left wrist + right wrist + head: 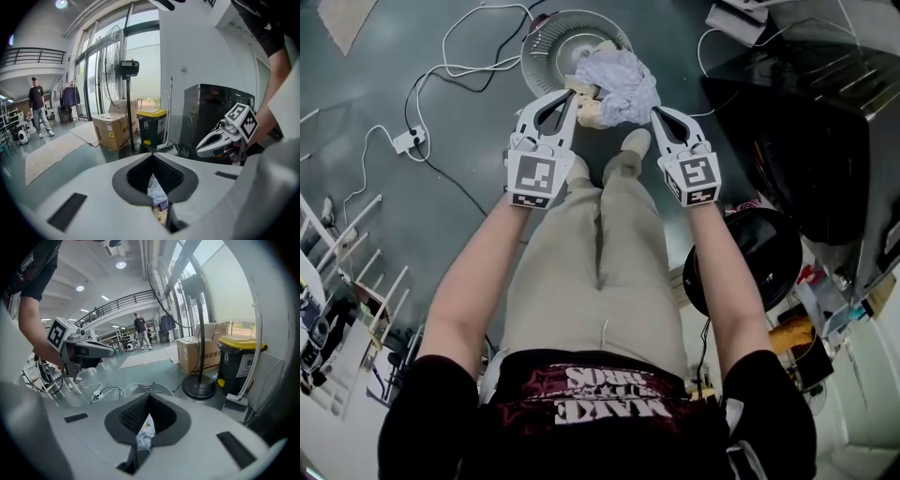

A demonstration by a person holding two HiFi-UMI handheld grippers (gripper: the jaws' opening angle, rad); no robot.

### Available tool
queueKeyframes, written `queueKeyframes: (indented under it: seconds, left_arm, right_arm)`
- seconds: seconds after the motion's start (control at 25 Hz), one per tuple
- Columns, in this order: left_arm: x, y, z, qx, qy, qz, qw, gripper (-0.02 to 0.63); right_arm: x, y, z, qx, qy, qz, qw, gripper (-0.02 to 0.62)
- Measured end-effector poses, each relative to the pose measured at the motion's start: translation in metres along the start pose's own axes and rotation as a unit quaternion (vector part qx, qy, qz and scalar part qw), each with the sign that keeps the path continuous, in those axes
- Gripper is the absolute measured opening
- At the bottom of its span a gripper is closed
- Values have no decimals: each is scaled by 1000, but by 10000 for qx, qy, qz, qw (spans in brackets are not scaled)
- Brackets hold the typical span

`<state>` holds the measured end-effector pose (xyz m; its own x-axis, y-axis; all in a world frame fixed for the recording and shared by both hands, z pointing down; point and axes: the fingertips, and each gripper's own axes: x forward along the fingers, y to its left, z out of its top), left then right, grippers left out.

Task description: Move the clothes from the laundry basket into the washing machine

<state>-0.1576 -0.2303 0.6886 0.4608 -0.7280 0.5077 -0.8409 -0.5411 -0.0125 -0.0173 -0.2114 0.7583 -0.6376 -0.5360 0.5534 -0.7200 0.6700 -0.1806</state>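
One round laundry basket (546,42) holds a heap of clothes (621,82).

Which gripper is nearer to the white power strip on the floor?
Left. In the head view the power strip lies to the left of the left gripper; the right gripper is farther right, at the other side of the clothes pile.

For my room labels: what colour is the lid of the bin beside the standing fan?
Yellow. The bin lid shows best in the right gripper view.
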Motion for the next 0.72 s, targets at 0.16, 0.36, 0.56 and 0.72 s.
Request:
queueKeyframes:
  seconds: [0.16, 0.36, 0.56, 0.72]
  left_arm:
    - [22, -2, -12, 52, 36, -23, 10000, 5]
    - [46, 1, -27, -25, 84, 78, 9999, 5]
    - [66, 3, -49, -317, 251, 216, 9989, 5]
    - [72, 2, -63, -310, 343, 184, 9988, 5]
  right_arm:
    - [19, -15, -24, 118, 219, -16, 9997, 6]
    - [45, -24, -53, 81, 579, 112, 9982, 8]
    - [72, -25, -83, 246, 987, 263, 9945, 130]
    - [89, -22, -112, 331, 1345, 471, 9892, 330]
